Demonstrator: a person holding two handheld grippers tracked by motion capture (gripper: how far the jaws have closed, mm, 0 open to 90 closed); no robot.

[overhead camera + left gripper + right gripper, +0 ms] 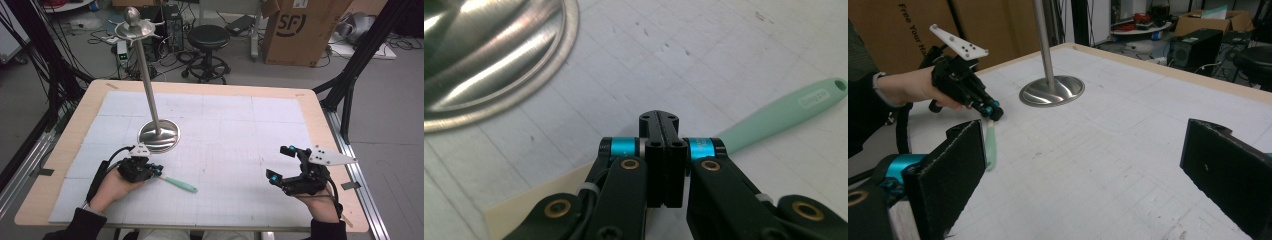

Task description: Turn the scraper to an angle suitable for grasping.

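I am at a pale wooden table (60, 150) whose top is covered by a white gridded mat (235, 125), a little scuffed and speckled where my left gripper's camera looks down on it. My left gripper (155, 171) has its jaws pressed together on one end of a mint-green utensil (181, 185), which lies flat on the mat with its handle, a hole at its tip, reaching away from the jaws toward the table's middle; what sort of head it has I cannot tell, as the jaws cover it. Just beyond that gripper stands a steel stand (159, 134): a round, shiny base flat on the mat, a thin pole rising from it, and a small dish with a ball on top. My right gripper (281, 164) hovers over the right side of the mat, well apart from the utensil, with its jaws spread wide and nothing between them. Past the far edge of the table the grey floor holds a black round stool (208, 37), a large cardboard box (302, 30), tangled cables, and black frame legs at both sides.
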